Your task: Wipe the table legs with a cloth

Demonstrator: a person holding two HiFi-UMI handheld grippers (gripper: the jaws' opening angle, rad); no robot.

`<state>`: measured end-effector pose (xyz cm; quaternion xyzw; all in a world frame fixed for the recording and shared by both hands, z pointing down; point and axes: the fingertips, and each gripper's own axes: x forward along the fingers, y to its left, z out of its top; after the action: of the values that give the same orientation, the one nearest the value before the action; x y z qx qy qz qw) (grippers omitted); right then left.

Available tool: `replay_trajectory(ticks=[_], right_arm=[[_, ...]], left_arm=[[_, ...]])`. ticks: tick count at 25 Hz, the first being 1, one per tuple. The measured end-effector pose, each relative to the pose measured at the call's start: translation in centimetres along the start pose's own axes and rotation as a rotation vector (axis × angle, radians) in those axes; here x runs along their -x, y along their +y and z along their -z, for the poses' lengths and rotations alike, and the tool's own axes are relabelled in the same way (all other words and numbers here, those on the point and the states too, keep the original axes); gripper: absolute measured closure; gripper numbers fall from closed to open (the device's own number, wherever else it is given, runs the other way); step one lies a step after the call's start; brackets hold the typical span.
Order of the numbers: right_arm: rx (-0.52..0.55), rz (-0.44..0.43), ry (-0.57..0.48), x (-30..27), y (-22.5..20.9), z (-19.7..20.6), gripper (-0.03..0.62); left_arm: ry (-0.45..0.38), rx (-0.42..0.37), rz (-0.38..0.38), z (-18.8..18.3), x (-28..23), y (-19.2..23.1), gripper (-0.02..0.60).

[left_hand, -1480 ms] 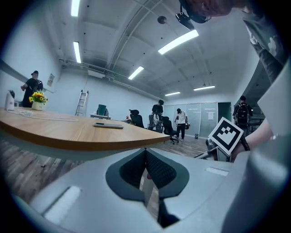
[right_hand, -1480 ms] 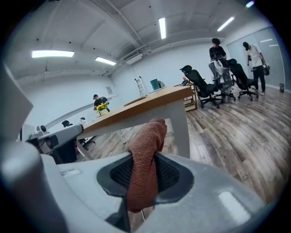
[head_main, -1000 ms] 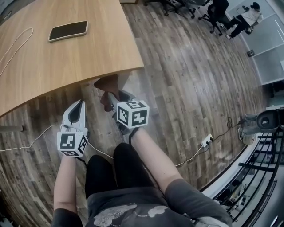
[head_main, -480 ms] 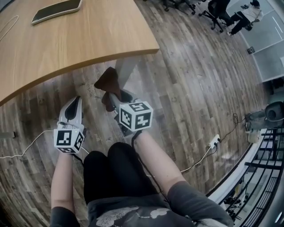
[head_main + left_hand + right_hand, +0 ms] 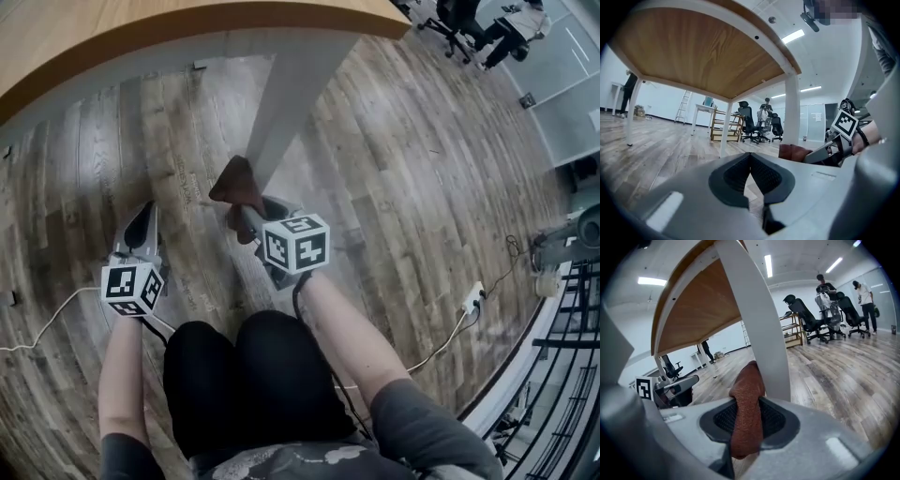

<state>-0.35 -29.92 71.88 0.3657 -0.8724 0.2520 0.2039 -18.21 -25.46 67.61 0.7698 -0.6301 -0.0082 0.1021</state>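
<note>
The brown cloth [image 5: 746,401] is pinched in my right gripper [image 5: 749,404], and its upper end rests against the white table leg [image 5: 757,319]. From the head view, the cloth [image 5: 238,186] sits at the low part of the leg [image 5: 286,98], with the right gripper [image 5: 246,217] just behind it. My left gripper [image 5: 143,225] hangs over the floor to the left of the leg, apart from it. Its jaws are shut with nothing between them [image 5: 750,159]. In the left gripper view the leg [image 5: 792,110] and the cloth [image 5: 793,152] stand to the right.
The wooden tabletop edge [image 5: 187,23] runs overhead. A white cable [image 5: 37,330] lies on the floor at left, and a power strip [image 5: 473,298] with its cord at right. A metal rack [image 5: 562,347] stands far right. Other table legs [image 5: 725,124] and office chairs [image 5: 749,123] stand farther off.
The head view has dropped below the tabletop, so the white leg now shows. The right gripper with the cloth has come up against the leg. The left gripper has stayed beside it.
</note>
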Motion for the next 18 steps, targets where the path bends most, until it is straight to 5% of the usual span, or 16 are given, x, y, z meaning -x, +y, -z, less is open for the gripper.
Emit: replay_trajectory(ticks=[18], right_arm=[[-0.099,0.074,0.271,-10.3,-6.7,16.3,0.503]], left_arm=[[0.128,0.017,0.052,14.0,-1.8,0.9,0.562]])
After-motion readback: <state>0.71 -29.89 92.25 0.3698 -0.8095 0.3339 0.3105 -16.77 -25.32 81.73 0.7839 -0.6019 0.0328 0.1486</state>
